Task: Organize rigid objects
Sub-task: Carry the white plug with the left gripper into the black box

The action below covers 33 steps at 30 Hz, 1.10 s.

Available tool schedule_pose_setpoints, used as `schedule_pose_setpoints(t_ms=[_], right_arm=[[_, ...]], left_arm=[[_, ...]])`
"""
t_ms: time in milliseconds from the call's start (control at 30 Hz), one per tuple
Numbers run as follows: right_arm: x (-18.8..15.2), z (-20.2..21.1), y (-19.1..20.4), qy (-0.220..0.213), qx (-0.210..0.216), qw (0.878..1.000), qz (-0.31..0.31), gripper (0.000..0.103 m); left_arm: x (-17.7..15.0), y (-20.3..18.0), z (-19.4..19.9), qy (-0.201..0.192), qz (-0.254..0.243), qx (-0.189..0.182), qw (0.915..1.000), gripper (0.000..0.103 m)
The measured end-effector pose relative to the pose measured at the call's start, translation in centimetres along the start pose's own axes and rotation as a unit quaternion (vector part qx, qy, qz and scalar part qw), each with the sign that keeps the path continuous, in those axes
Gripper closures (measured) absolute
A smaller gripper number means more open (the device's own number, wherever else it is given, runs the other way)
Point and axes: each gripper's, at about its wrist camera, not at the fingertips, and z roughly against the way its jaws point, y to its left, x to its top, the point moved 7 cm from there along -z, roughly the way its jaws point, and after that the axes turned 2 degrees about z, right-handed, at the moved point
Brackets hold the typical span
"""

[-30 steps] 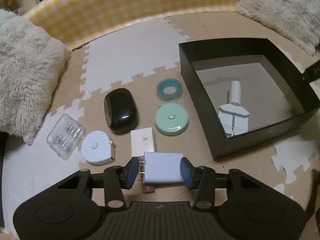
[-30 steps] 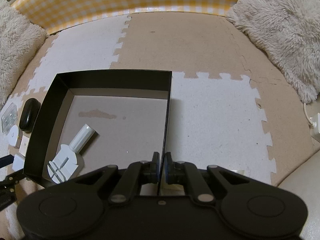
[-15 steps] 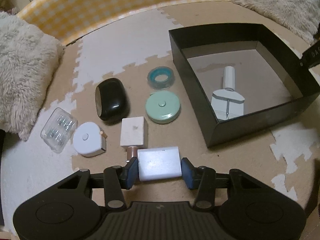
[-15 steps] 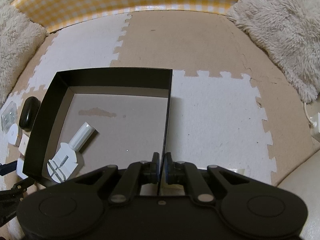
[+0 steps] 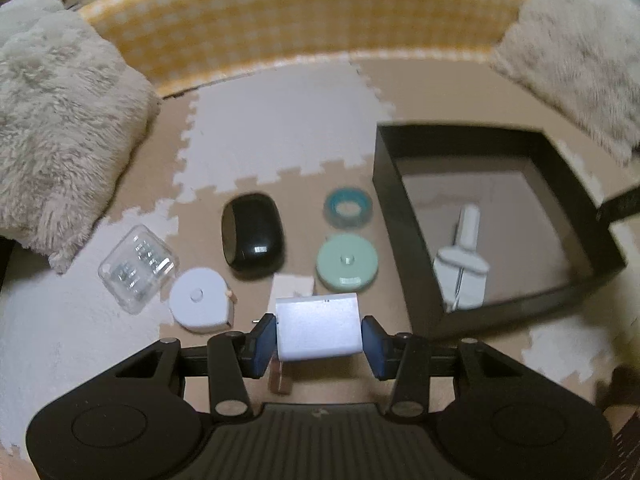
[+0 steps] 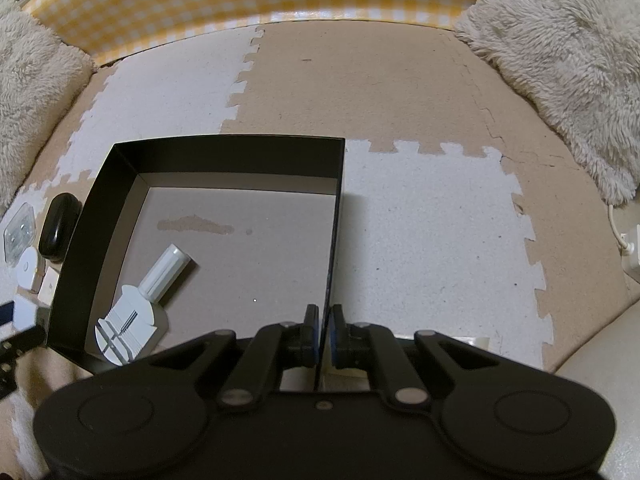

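The left gripper clamps a white charger block; the right gripper pinches the black box wall. Next, I'd judge, the block must swing toward two o'clock, clearing that rim.

We carry two matching units, a left hand-held gripper and a right hand-held gripper, each with a matte black ribbed body, round embossed discs, silver pivot rivets and blue-padded fingers.

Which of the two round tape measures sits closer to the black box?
The mint-green tape measure, beside the black box wall; the white tape measure lies further left.
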Motion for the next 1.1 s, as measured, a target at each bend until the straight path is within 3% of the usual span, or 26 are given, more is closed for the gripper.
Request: schedule_pose_setpoints(t_ms=[200,400,767,1100], right_arm=[[0.0,0.2,0.0,0.001,0.005,1.000,-0.006,0.097],[0.6,1.4,-0.7,-0.020,0.023,0.999,-0.034,0.099],[0.7,1.4,-0.4,-0.017,0.015,1.000,-0.019,0.099],[0.7,1.5,-0.4,-0.017,0.012,1.000,-0.017,0.099]], left_arm=[[1.5,-0.3,1.8,-0.037,0.020,-0.027,0.9988,0.056],[2.6,-2.6,3.0,-0.069,0.034,-0.097,0.9923,0.056],[3.3,-9.5,0.4,-0.052,0.041,-0.212,0.9750,0.056],[2.6,-11.6,-2.2,-0.033,0.061,-0.220,0.9731,0.055]])
